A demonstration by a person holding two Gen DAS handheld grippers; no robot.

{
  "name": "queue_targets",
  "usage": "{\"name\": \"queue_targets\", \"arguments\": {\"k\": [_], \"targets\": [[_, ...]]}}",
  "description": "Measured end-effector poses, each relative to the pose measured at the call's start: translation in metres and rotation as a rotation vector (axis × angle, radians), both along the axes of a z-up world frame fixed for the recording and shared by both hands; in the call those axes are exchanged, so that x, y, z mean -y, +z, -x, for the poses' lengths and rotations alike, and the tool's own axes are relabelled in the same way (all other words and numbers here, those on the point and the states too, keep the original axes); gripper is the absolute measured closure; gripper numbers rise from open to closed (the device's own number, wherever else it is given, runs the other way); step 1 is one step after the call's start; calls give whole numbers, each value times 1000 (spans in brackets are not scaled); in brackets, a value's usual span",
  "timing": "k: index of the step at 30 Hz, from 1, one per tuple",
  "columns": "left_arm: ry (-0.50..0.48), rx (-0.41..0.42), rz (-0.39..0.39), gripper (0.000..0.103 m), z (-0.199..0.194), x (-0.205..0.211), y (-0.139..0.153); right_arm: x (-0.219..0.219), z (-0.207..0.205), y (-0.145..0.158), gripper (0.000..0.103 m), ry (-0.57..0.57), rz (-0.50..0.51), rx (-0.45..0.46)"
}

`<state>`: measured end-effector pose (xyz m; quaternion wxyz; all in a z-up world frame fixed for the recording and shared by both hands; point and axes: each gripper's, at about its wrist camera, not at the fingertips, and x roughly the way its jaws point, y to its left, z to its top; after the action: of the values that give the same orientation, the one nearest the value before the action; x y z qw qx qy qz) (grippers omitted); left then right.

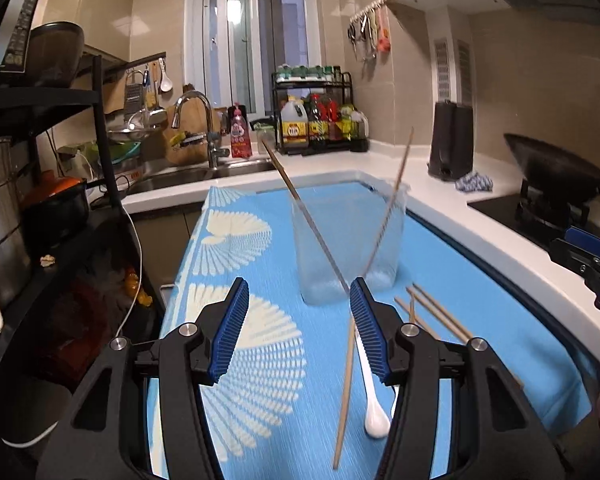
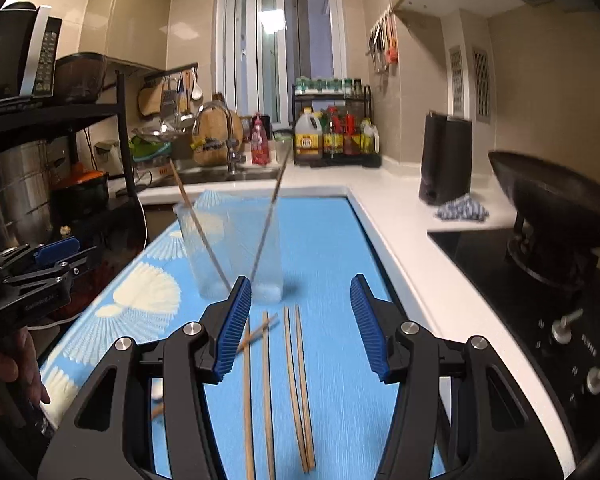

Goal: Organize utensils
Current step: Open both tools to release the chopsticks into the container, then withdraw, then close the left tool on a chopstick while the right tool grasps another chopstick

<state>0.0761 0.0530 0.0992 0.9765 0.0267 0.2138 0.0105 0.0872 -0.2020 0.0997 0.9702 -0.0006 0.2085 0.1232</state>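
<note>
A clear plastic cup (image 1: 348, 240) (image 2: 232, 248) stands on the blue patterned mat (image 1: 260, 280) (image 2: 332, 248), with two chopsticks (image 1: 300, 204) (image 2: 192, 208) leaning inside it. Several wooden chopsticks (image 2: 292, 380) (image 1: 440, 312) lie flat on the mat. A white spoon (image 1: 374, 404) and one more chopstick (image 1: 346, 384) lie below my left gripper (image 1: 300, 294), which is open and holds nothing, just short of the cup. My right gripper (image 2: 300, 290) is open too, empty, hovering over the loose chopsticks. Each gripper shows at the edge of the other's view.
White countertop (image 2: 396, 216) runs along the right with a black stove and wok (image 2: 548, 200), a black appliance (image 2: 446, 160) and a checked cloth (image 2: 460, 208). Sink with faucet (image 1: 204, 128) and a bottle rack (image 1: 320, 120) are behind. A black shelf with pots (image 1: 40, 200) stands left.
</note>
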Motion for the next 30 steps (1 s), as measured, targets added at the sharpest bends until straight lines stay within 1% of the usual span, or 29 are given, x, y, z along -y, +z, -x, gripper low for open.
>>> {"name": "queue_targets", "arguments": {"k": [3, 4, 6, 7, 9, 10, 11, 13, 14, 17, 20, 23, 25, 28, 30], "targets": [[-34, -13, 6, 51, 9, 5, -9, 10, 2, -20, 51, -2, -42, -70], [-51, -25, 3, 52, 11, 6, -12, 10, 1, -26, 51, 1, -43, -92], [-78, -66, 6, 65, 13, 7, -23, 8, 0, -41, 51, 22, -26, -141], [-71, -90, 4, 68, 14, 6, -30, 6, 1, -48, 52, 34, -15, -156], [-51, -140, 2, 78, 14, 6, -45, 4, 2, -62, 58, 51, 11, -183], [-54, -163, 20, 78, 15, 3, -52, 6, 1, -68, 65, 56, 11, -201], [-57, -176, 36, 78, 16, 4, -58, 7, -1, -74, 74, 58, 6, -219], [-60, -202, 56, 78, 16, 2, -69, 12, -5, -87, 84, 50, -13, -257], [-61, -209, 58, 78, 16, 2, -73, 15, -7, -93, 86, 50, -25, -276], [-59, -234, 89, 78, 15, -2, -86, 15, -13, -109, 87, 71, -40, -335], [-60, -264, 142, 78, 14, -7, -96, 11, -12, -116, 87, 85, -33, -343], [-63, -276, 124, 78, 13, -4, -103, 3, -10, -117, 86, 67, 33, -315], [-72, -287, 123, 78, 11, -2, -106, 2, -10, -116, 86, 63, 51, -308], [-82, -299, 137, 78, 10, 0, -109, 12, -11, -114, 86, 46, 4, -319], [-91, -311, 136, 78, 8, 3, -112, 14, -13, -116, 86, 60, -13, -331]]}}
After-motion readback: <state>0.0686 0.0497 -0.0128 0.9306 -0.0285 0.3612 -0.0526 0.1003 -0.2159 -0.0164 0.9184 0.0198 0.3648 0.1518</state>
